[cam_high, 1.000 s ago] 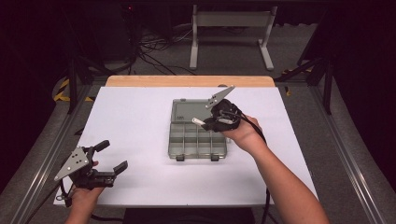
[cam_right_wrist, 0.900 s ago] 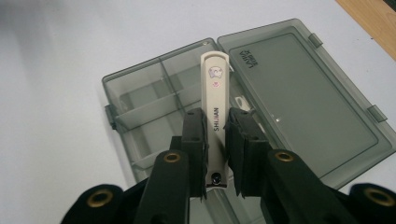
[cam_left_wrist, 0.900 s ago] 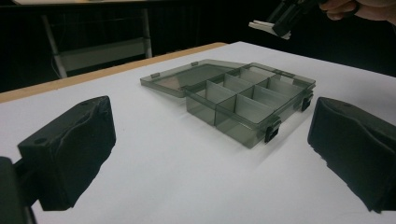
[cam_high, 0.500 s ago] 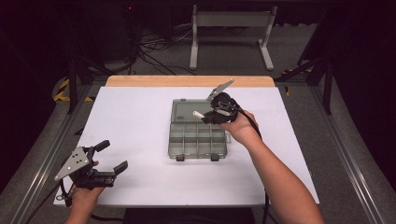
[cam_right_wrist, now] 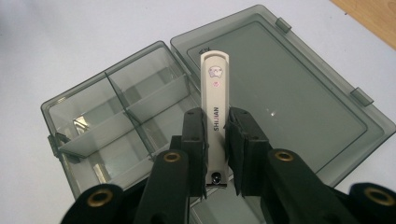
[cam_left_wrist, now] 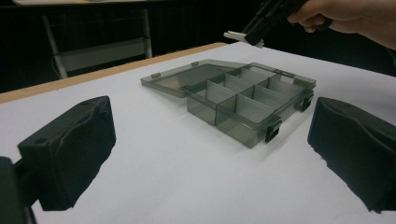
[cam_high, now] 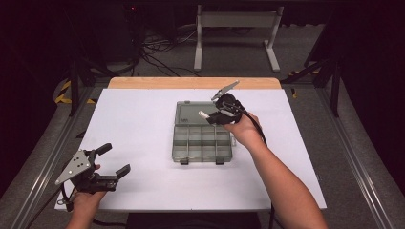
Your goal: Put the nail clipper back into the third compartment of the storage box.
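A smoky clear organizer box (cam_high: 200, 143) lies open mid-table, its lid (cam_high: 188, 112) folded flat on the far side. My right gripper (cam_high: 213, 116) hovers over the box's far right part, shut on a white nail clipper (cam_high: 204, 114). In the right gripper view the clipper (cam_right_wrist: 215, 79) sticks out from between the pads (cam_right_wrist: 194, 130) above the lid (cam_right_wrist: 289, 98) and the divided compartments (cam_right_wrist: 116, 112). My left gripper (cam_high: 115, 159) rests open at the near left, with nothing between its fingers. In the left gripper view, the box (cam_left_wrist: 247, 100) lies beyond its wide-apart jaws.
The white tabletop (cam_high: 138, 124) ends in a wooden strip (cam_high: 191, 82) at the far edge. Metal rails (cam_high: 43, 157) run along both sides. A grey metal stand (cam_high: 236, 28) and cables sit on the floor behind the table.
My right hand has drifted slightly left and lower over the box, still holding the nail clipper. The left gripper has stayed put.
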`<state>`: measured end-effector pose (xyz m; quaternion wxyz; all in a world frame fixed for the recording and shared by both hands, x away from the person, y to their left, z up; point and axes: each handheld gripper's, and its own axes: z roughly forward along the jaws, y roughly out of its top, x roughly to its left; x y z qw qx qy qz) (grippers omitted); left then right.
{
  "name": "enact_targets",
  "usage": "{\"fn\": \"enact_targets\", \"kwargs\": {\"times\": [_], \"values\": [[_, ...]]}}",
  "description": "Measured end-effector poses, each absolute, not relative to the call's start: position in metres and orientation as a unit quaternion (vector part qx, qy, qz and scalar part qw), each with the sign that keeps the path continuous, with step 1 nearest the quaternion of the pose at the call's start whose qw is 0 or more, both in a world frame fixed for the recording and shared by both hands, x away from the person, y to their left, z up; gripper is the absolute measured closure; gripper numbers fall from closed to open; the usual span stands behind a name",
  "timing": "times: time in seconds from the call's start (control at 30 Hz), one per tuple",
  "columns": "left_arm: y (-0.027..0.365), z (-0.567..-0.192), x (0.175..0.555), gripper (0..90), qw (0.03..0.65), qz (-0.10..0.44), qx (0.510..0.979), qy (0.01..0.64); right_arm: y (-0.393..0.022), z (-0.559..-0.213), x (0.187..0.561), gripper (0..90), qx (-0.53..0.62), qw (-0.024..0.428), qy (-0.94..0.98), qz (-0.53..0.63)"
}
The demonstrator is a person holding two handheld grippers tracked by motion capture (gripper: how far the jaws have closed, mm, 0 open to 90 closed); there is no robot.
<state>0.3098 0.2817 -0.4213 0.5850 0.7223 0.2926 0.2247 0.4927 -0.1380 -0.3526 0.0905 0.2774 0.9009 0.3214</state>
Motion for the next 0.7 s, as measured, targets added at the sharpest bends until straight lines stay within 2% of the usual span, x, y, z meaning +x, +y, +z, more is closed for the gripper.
{"fn": "enact_targets", "kwargs": {"times": [0.7], "values": [[0.281,-0.421,0.310,1.7,0.586,0.226,0.722,0.293,-0.136,-0.385,0.491,77.7,0.313,0.046,0.897,0.307]]}}
